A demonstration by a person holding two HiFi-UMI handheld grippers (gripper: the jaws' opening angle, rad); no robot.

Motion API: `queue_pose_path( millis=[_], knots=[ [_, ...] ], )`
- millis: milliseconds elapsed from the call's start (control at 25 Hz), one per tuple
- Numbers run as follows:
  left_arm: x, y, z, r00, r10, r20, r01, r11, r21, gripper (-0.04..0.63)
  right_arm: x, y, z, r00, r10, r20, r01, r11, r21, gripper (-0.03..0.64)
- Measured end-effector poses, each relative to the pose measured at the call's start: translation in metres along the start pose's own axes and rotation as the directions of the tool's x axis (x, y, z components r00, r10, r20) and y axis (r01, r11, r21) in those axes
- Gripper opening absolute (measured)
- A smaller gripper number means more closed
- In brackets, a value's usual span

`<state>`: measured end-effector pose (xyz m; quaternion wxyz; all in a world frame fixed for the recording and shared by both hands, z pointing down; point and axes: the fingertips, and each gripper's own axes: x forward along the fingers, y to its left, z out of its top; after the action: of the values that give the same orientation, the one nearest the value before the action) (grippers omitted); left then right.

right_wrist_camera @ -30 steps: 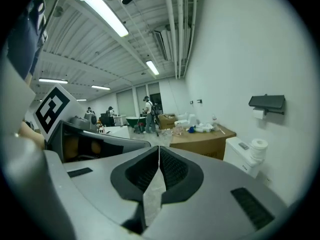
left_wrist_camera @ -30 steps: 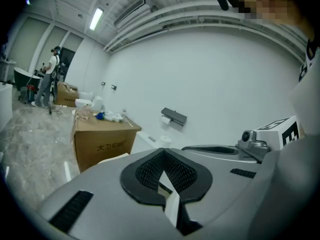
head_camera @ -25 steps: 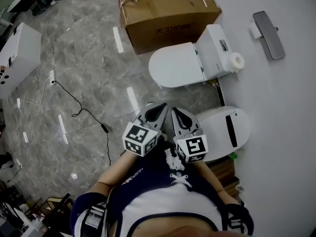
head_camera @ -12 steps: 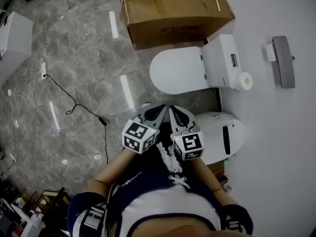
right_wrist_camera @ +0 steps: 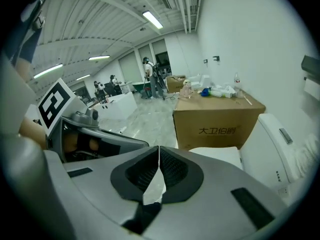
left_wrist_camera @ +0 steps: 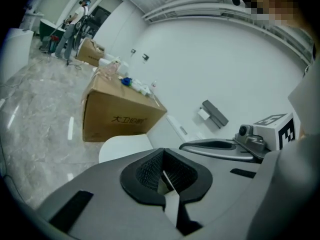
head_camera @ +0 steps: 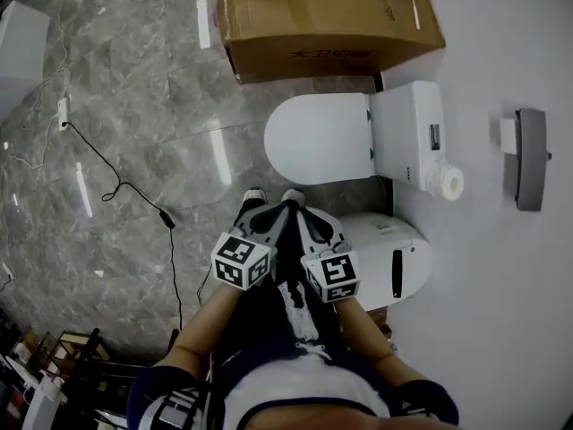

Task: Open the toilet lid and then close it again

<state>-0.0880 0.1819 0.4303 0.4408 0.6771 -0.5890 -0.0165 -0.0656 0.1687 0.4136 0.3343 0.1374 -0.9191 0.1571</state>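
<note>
Right, both tools are clenched and empty. The left gripper and right gripper sit side by side with their tips almost touching, and each gripper view shows the pads pressed together with nothing between them. The toilet lid is down flat on the bowl at the floor's wall edge, between the cardboard box and a white rounded unit. Both grippers are short of its front rim and not in contact.

Risks as I see them:
- With the jaws shut there's no pinch on the rim. If they go in like this, it's a wedge under a smooth, glossy lip, so a tip will likely skate off or scrape the seat.
- The grippers are so close together that they can knock each other on the reach.
- A lid pushed up too fast will likely hit the tank, and the paper roll on its corner could get bumped off.
- On the way back down, losing contact means the lid drops and slams.
- The right arm passes just beside the white unit and could clip it.
- The floor cable is well apart from all this, so low concern.
</note>
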Motion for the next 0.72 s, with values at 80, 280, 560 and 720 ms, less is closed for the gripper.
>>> queue_pose_path(
  millis=[80,280,560,720],
  knots=[
    [0.017,0.013,-0.004,1.0,0.014,0.008,-0.013,0.999,-0.031,0.006,0.017,-0.011,-0.007,1.0,0.02,-0.021,-0.021,1.0,-0.003,0.011],
    [0.049,0.039,-0.025,1.0,-0.014,-0.012,0.013,0.999,-0.033,0.006,0.061,-0.023,-0.029,0.995,0.082,-0.056,-0.083,0.996,-0.024,0.011],
    [0.087,0.094,-0.061,0.998,0.02,-0.054,-0.024,0.996,-0.086,0.006,0.115,-0.042,-0.063,0.986,0.124,-0.114,-0.126,0.992,-0.013,0.011],
    [0.107,0.121,-0.076,0.997,0.057,-0.051,-0.064,0.987,-0.147,0.006,0.141,-0.046,-0.082,0.978,0.149,-0.145,-0.153,0.988,-0.014,0.011]
  ],
)
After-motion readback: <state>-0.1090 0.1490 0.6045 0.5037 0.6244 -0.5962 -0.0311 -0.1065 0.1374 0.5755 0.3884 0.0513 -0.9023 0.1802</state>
